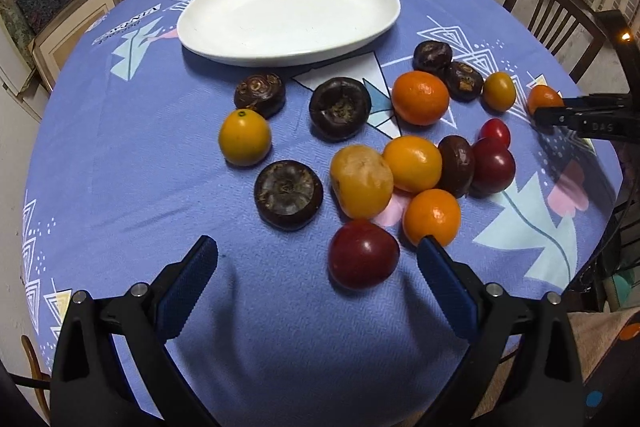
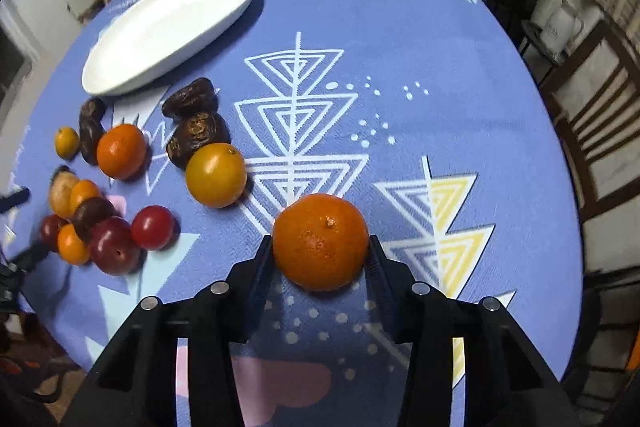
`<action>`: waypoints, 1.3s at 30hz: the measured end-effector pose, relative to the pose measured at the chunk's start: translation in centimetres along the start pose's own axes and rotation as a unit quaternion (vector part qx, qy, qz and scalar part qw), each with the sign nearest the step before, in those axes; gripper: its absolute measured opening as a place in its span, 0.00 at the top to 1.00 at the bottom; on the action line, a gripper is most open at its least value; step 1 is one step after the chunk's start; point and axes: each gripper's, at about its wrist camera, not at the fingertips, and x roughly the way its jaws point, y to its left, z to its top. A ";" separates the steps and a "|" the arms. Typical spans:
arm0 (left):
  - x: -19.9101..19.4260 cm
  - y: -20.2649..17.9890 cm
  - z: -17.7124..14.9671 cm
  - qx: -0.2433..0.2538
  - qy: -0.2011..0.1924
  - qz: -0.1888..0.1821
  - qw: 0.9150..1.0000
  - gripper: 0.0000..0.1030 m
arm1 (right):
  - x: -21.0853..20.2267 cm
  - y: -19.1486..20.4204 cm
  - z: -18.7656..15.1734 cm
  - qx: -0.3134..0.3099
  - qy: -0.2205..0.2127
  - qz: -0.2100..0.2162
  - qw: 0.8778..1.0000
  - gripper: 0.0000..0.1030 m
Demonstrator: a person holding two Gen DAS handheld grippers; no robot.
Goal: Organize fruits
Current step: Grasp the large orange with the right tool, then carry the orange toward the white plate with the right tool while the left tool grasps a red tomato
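Right gripper (image 2: 320, 247): fingers pinching an orange mandarin (image 2: 320, 241) at its widest part, the fruit low over or on the blue-clothed worktop (image 2: 400, 27); it is round and smooth, so an off-centre squeeze could let it roll out. Left gripper (image 1: 316, 247): fingers spread, nothing between them, with a red plum (image 1: 363, 253) just inside the right finger, which could nudge it into the fruit cluster. The white plate (image 2: 120, 83) lies farther off, bare.
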 end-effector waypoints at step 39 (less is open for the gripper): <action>2.1 -1.1 -0.1 -0.014 0.034 -0.006 0.999 0.64 | -4.5 9.3 0.5 -0.060 -0.061 0.072 0.994 0.55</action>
